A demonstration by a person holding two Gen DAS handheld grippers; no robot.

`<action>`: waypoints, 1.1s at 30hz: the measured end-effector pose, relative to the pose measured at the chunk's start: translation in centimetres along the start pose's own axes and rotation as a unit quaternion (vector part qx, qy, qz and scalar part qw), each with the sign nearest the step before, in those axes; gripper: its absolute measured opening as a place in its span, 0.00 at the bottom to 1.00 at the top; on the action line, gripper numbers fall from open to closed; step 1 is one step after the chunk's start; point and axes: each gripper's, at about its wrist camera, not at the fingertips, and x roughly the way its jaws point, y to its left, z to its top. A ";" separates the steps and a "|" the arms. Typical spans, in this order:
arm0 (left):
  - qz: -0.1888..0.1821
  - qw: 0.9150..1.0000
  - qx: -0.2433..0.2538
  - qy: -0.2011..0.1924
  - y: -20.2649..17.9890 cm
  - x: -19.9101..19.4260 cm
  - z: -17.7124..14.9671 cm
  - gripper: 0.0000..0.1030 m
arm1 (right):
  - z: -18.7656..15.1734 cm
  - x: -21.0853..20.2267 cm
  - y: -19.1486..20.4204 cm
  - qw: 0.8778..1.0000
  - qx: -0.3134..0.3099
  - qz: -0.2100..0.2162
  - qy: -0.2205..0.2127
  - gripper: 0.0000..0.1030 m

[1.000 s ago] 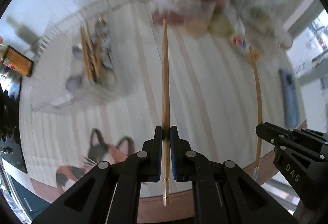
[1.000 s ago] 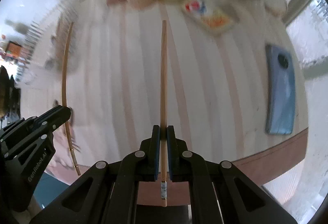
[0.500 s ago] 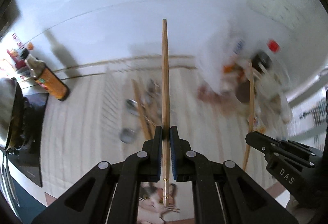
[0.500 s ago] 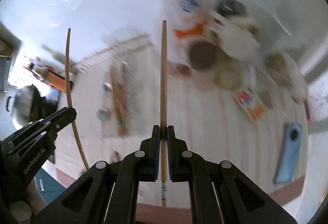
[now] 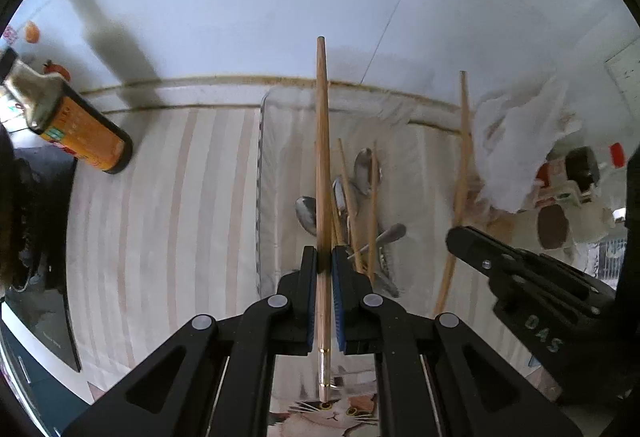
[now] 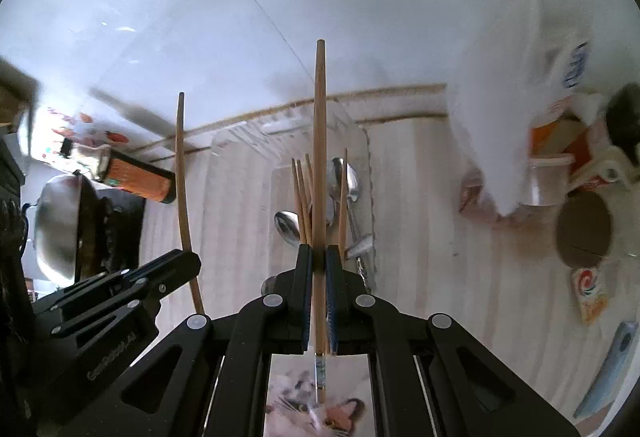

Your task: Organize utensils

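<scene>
The left gripper (image 5: 324, 269) is clamped on a wooden chopstick (image 5: 322, 157) and the right gripper (image 6: 319, 265) on a second chopstick (image 6: 319, 157) — each stick runs straight out between the blue pads, its decorated end poking back behind them. Both hang above a clear tray (image 5: 276, 165) on the striped counter (image 5: 168, 205), where more chopsticks (image 6: 302, 193) and metal spoons (image 5: 366, 167) lie jumbled together — an orange-labelled bottle (image 5: 76, 133) stands well to the tray's left.
</scene>
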 end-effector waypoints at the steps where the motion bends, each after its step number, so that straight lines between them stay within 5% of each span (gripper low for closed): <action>1: 0.000 1.000 0.001 0.005 0.2 0.4 0.0 0.05 | 0.1 0.8 0.2 1.000 0.000 -0.004 0.007 0.06; 6: 0.004 1.000 0.003 0.021 1.0 1.7 -0.2 0.06 | -0.4 3.4 0.2 0.999 -0.002 -0.014 0.032 0.06; 12: 0.036 0.999 0.007 -0.003 2.1 1.0 -0.7 0.08 | -1.1 4.5 0.1 0.998 -0.001 -0.040 0.043 0.08; 15: 0.066 0.997 0.011 -0.025 2.6 0.2 -1.1 0.15 | -1.7 3.9 0.1 0.998 -0.002 -0.056 0.031 0.19; 20: 0.114 0.991 0.013 -0.069 3.7 -0.7 -2.3 0.65 | -3.1 1.6 0.8 0.994 -0.019 -0.109 -0.005 0.49; 22: 0.129 0.988 0.014 -0.087 4.0 -1.2 -3.0 0.75 | -3.9 0.8 0.9 0.991 -0.022 -0.127 -0.019 0.55; 26: 0.132 0.985 0.019 -0.113 4.6 -2.1 -4.6 0.93 | -6.1 -0.9 0.7 0.986 -0.021 -0.155 -0.049 0.72; 33: 0.130 0.980 0.025 -0.147 4.2 -3.8 -7.0 1.00 | -9.9 -3.0 0.8 0.977 -0.022 -0.195 -0.089 0.99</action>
